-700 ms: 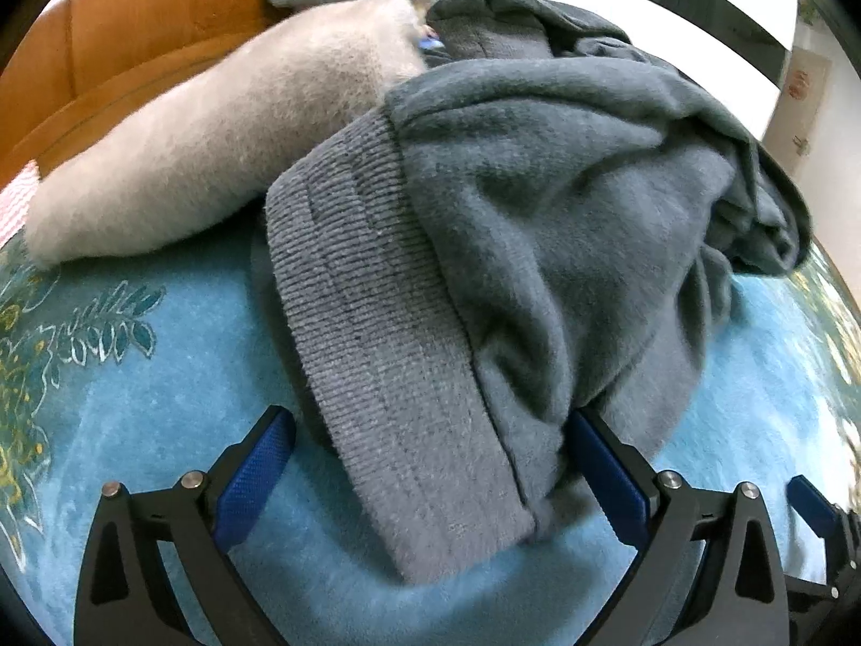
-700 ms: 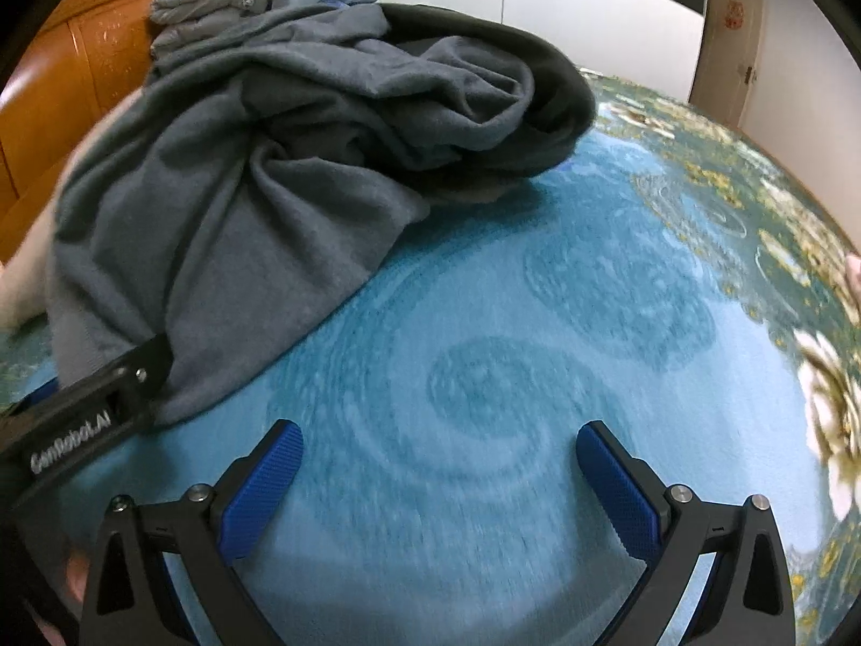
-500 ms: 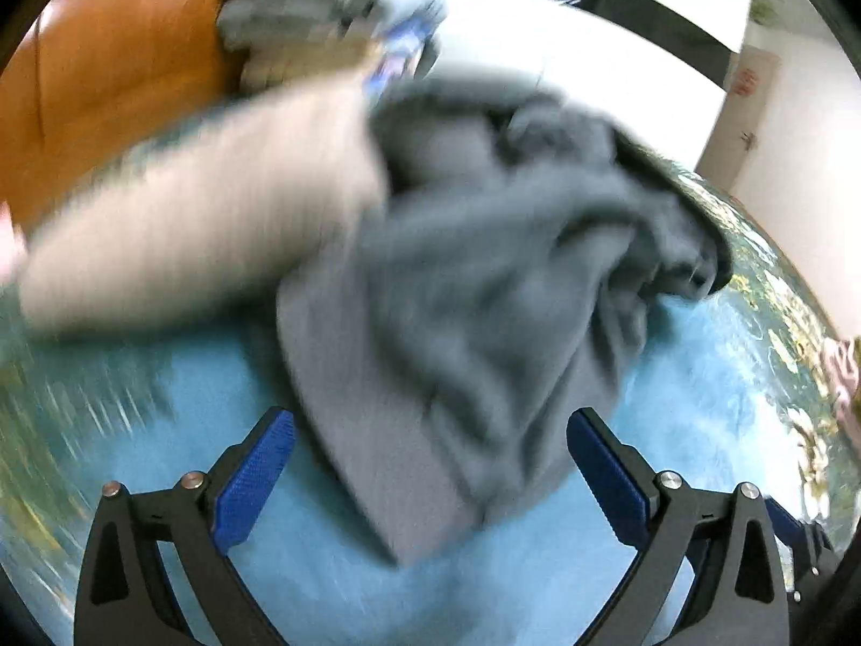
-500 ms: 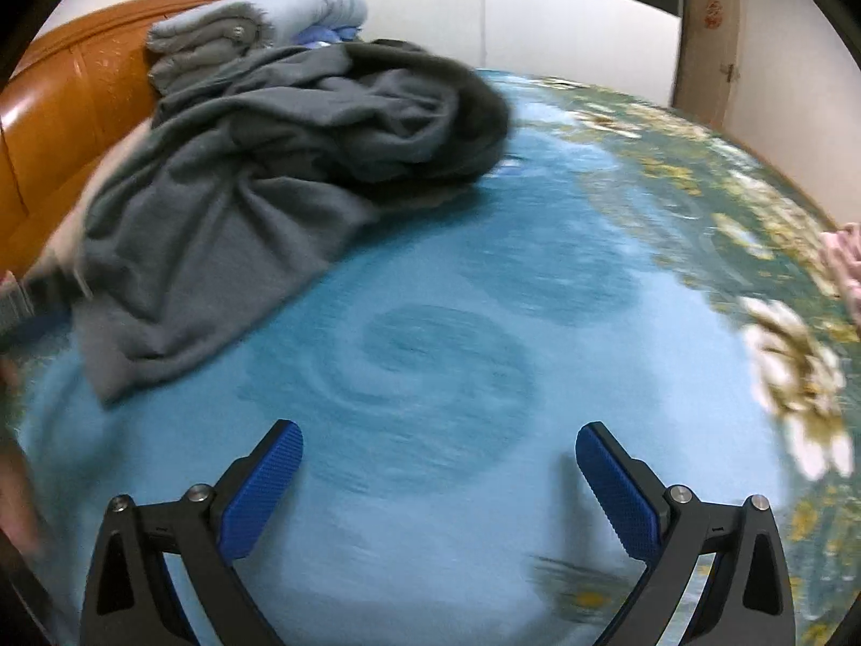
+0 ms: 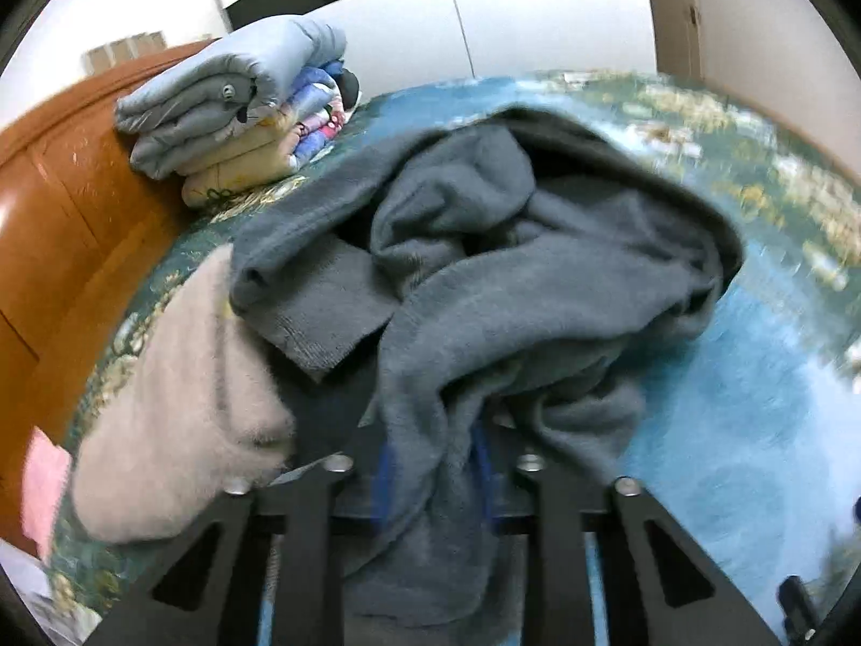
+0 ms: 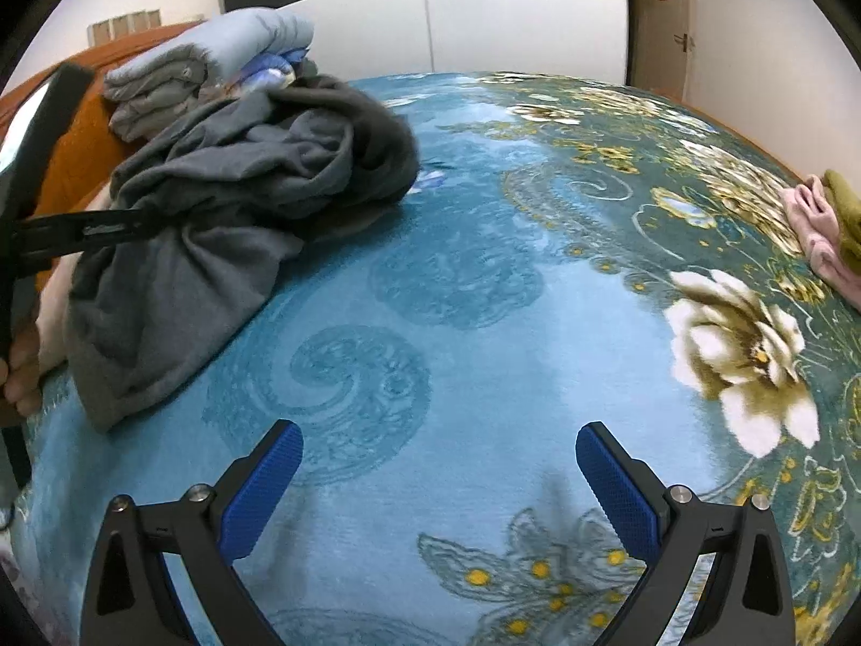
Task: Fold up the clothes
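Note:
A crumpled grey sweater (image 5: 538, 280) lies heaped on the blue patterned bedspread (image 5: 753, 420). My left gripper (image 5: 433, 476) is shut on a bunch of its fabric, which hangs down between the blue pads. In the right wrist view the same grey sweater (image 6: 226, 215) sits at the left, with the left gripper's black frame (image 6: 80, 231) pinching it. My right gripper (image 6: 438, 484) hovers open over bare bedspread (image 6: 457, 323), well to the right of the sweater, nothing between its fingers. A beige fuzzy garment (image 5: 177, 404) lies beside the sweater on the left.
Folded quilts (image 5: 231, 107) are stacked against the orange wooden headboard (image 5: 70, 226). Pink and olive clothes (image 6: 828, 226) lie at the bed's far right edge. A person's fingers (image 6: 21, 371) show at the left. White wardrobe doors stand behind.
My left gripper went from open around the sweater's ribbed hem to shut on the grey fabric, bunching it. The right gripper drew back from the sweater and stayed open.

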The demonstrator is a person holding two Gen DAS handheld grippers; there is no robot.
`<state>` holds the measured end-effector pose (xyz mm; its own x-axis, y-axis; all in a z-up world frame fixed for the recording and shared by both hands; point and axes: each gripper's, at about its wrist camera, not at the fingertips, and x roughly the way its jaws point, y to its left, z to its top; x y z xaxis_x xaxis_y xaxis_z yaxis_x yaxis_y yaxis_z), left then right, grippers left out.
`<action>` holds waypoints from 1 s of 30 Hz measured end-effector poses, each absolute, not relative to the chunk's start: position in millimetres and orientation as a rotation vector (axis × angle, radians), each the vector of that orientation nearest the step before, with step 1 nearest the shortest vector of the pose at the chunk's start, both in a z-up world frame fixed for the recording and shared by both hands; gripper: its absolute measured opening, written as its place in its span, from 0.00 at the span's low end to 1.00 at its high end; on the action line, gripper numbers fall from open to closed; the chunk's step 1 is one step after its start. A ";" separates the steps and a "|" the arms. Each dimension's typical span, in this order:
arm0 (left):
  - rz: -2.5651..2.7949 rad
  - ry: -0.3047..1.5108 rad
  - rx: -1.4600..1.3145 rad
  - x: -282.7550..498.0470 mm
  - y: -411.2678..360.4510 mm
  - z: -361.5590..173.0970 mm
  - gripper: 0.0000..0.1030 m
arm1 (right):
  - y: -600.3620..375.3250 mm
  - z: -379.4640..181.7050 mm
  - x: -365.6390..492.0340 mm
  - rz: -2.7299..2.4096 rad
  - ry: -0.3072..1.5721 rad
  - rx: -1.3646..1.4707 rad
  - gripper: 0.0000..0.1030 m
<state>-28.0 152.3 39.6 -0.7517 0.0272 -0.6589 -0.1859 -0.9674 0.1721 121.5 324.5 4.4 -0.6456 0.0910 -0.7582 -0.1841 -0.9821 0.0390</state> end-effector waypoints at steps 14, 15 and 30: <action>2.418 0.013 -0.384 65.5 210.3 295.0 0.02 | 412.6 37.1 157.5 2.657 0.501 -1.006 1.00; 2.400 0.015 -0.378 70.1 221.8 302.0 0.02 | 422.0 39.0 162.1 2.638 0.520 -0.998 1.00; 2.517 -0.134 -1.034 27.2 204.5 159.1 0.55 | 483.2 28.7 215.4 2.508 0.664 -0.981 1.00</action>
<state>27.2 204.5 159.1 -0.6388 0.4099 -0.6511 -0.3383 -0.9097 -0.2408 215.4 483.2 28.7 -0.6911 0.1613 -0.7045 -0.4889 -0.8223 0.2913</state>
